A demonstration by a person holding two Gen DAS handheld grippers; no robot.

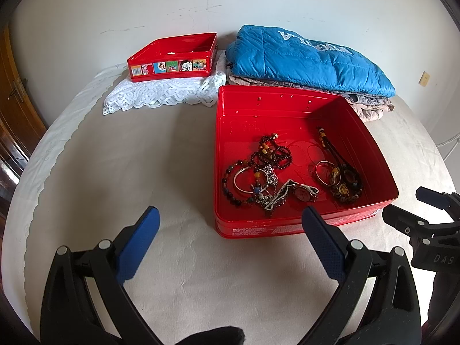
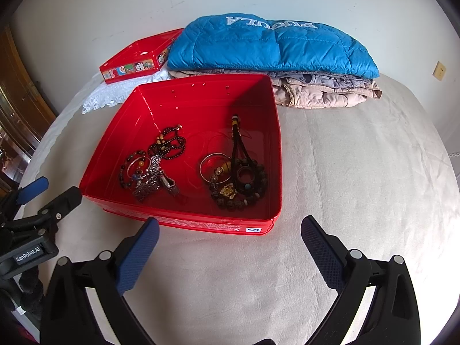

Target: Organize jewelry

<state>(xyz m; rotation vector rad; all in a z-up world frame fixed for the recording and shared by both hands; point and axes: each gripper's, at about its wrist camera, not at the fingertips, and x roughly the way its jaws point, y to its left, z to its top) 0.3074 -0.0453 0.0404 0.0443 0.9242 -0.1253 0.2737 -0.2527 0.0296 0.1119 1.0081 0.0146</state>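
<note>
a: left gripper point(image 1: 230, 221) spread wide, nothing between its fingers, low over the bedspread point(image 1: 115, 158). red tin point(image 1: 304, 161) ahead of it, slightly right.

b: in the tin, left to right: bead bracelets point(image 1: 253, 172) in a tangle, watch point(image 1: 302, 192) flat, dark cord necklace point(image 1: 339, 166) with its long axis running toward the tin's far wall, tassel end away.

a: right gripper point(image 2: 230, 227) also wide open, empty, just short of the tin's near wall.
</note>
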